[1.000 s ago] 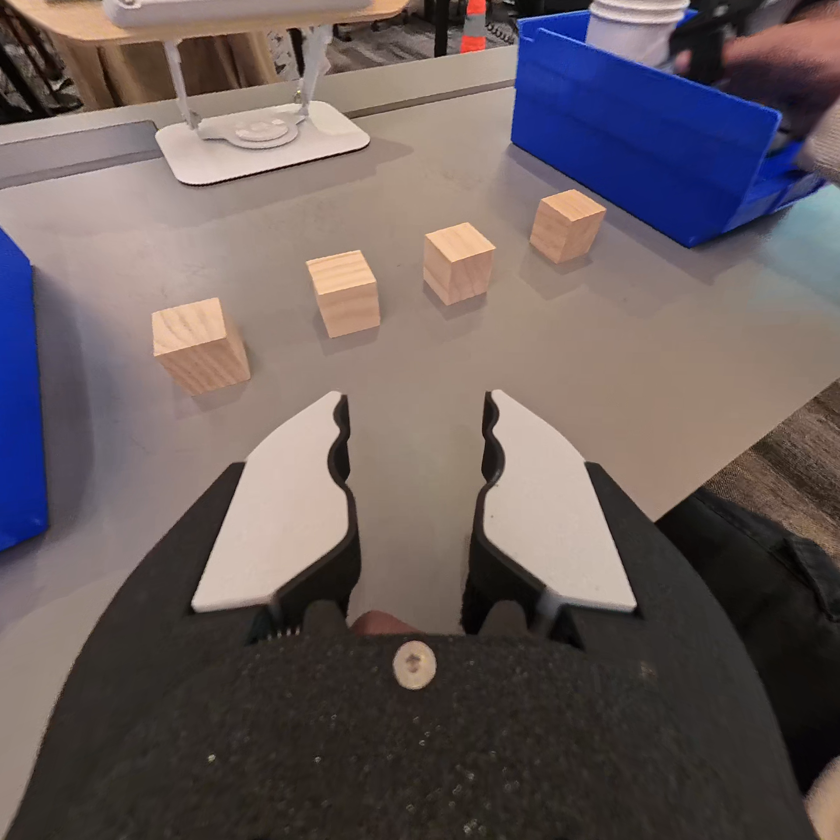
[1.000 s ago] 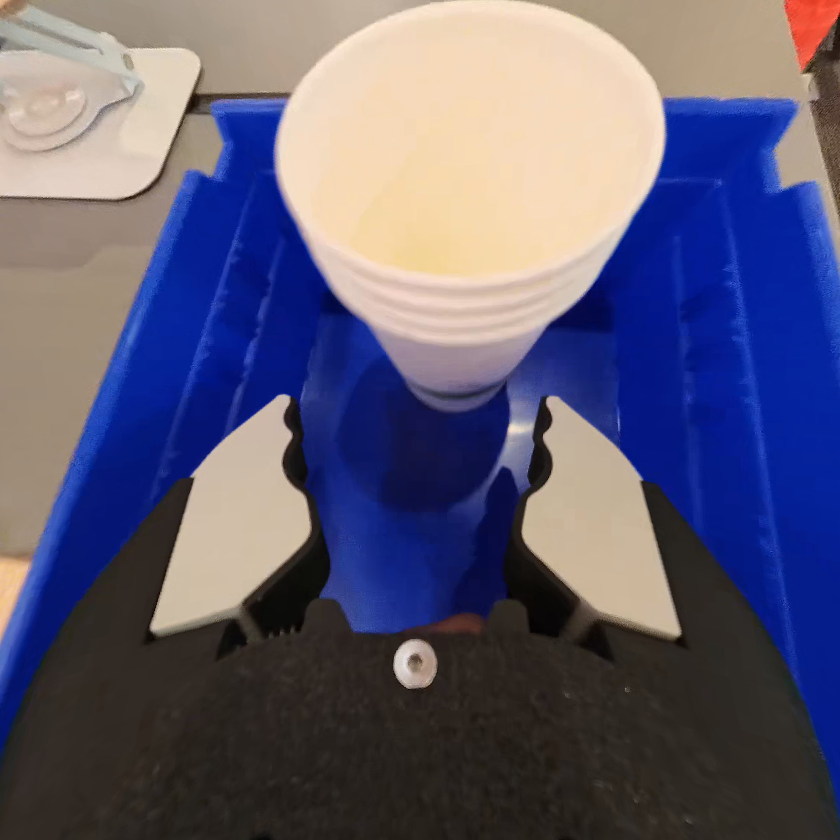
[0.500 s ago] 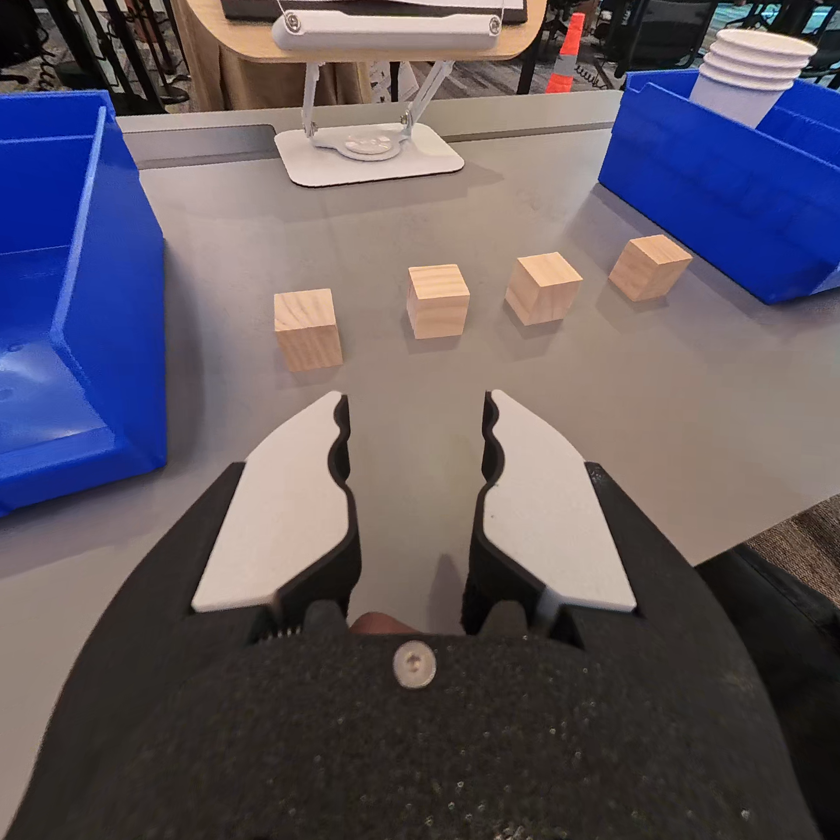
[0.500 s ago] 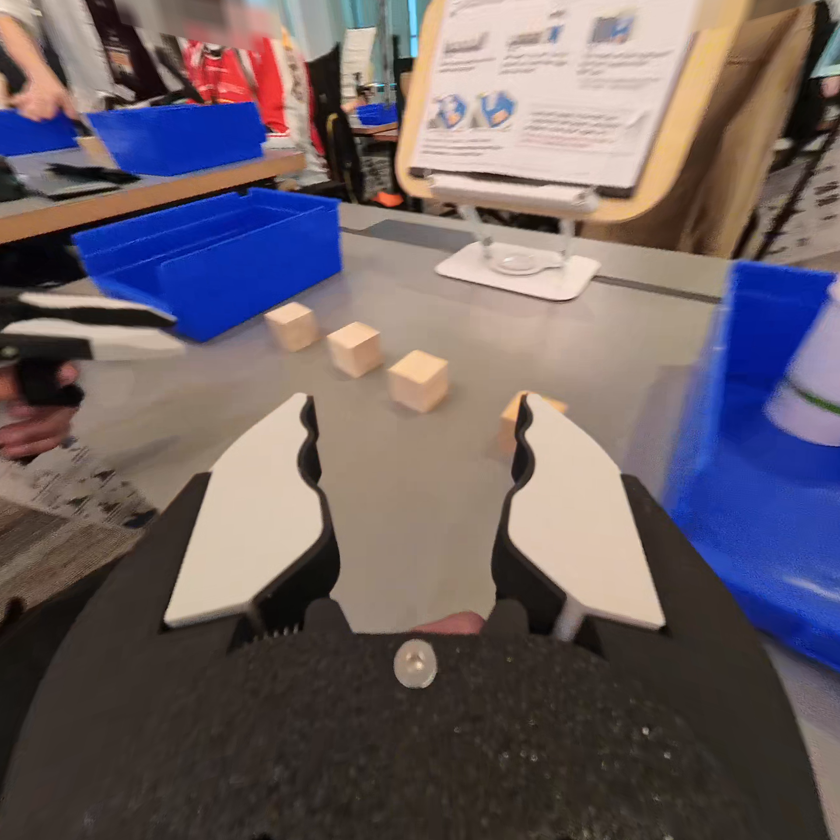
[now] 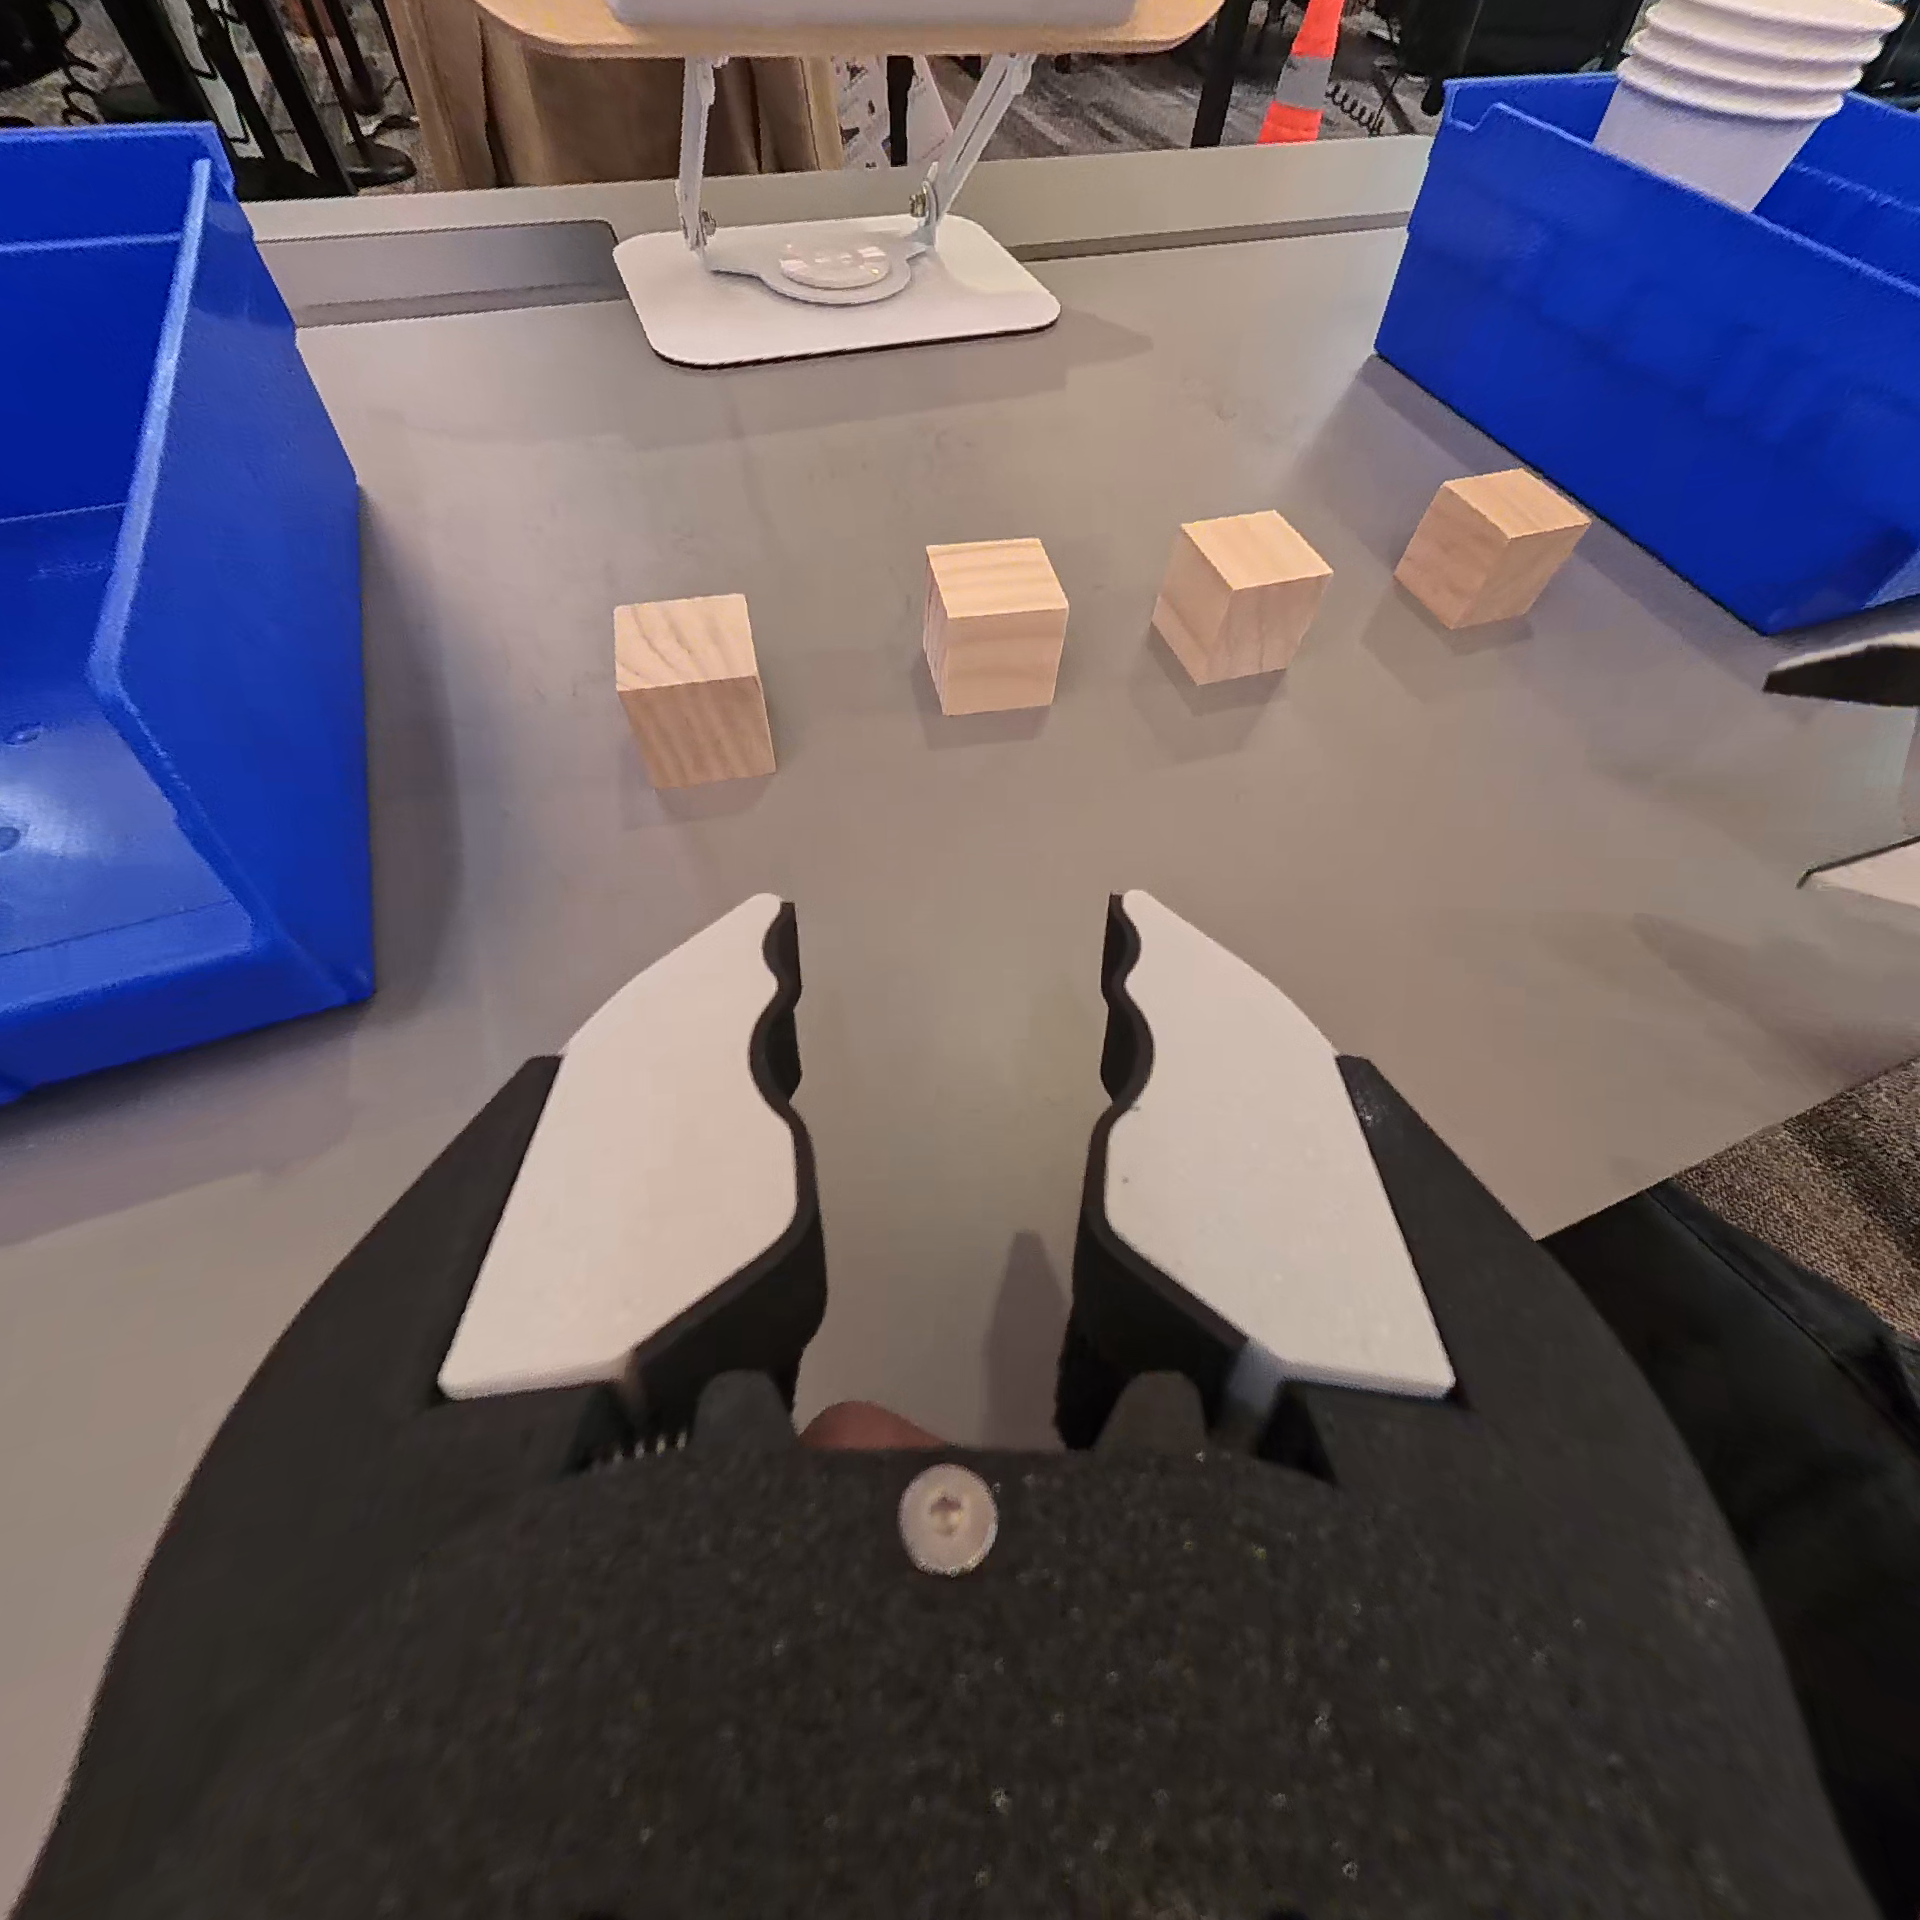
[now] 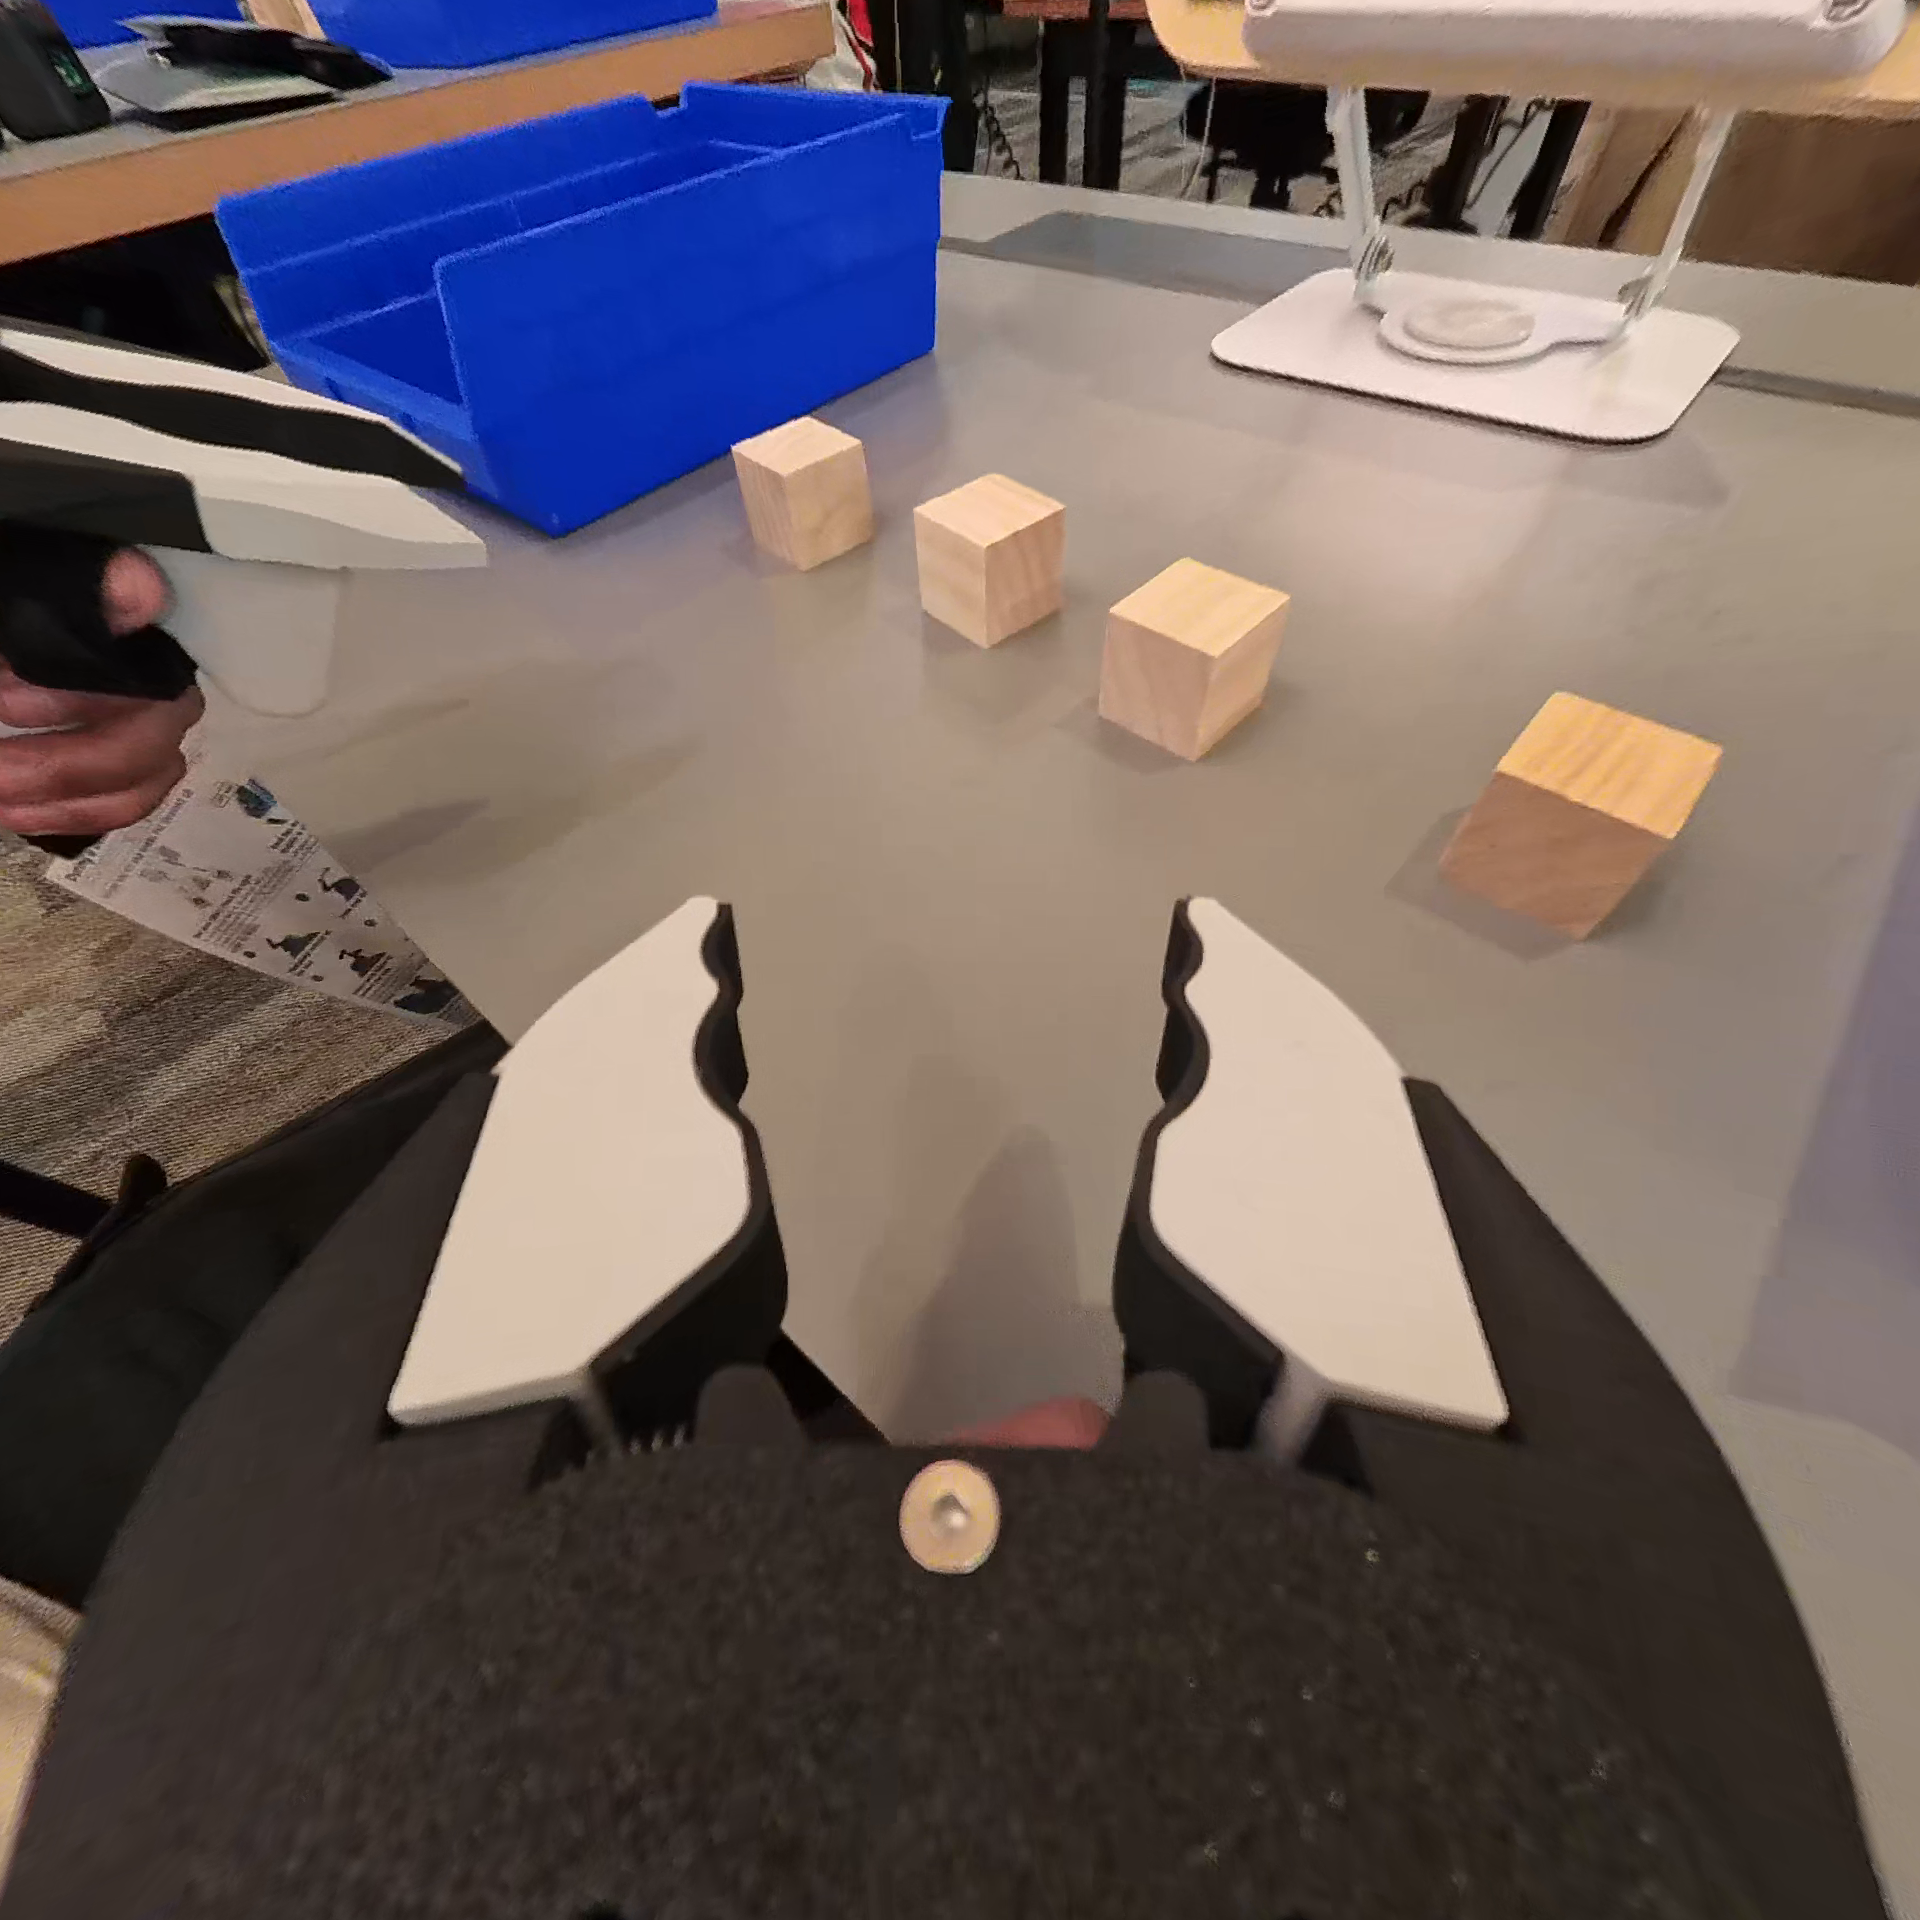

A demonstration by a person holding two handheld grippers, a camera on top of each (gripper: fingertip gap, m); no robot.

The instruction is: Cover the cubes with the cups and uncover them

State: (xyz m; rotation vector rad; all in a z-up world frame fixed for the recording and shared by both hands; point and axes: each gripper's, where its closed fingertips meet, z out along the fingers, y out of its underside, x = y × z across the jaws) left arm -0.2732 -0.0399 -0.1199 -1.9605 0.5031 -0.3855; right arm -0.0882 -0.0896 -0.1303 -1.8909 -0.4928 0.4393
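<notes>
Several bare wooden cubes stand in a row on the grey table. In the left wrist view the row runs from the leftmost cube to the rightmost cube. In the right wrist view it runs from the far cube to the near cube. A stack of white cups stands in the blue bin at the right. My left gripper is open and empty, short of the cubes. My right gripper is open and empty, also short of them.
A second blue bin stands at the left and also shows in the right wrist view. A white stand sits at the back centre. The left gripper and a hand show at the left of the right wrist view. The table edge is near right.
My right gripper left the cup stack in the right bin, swung out over the table and now faces the cubes. My left gripper's view turned left and moved a little closer to the cubes.
</notes>
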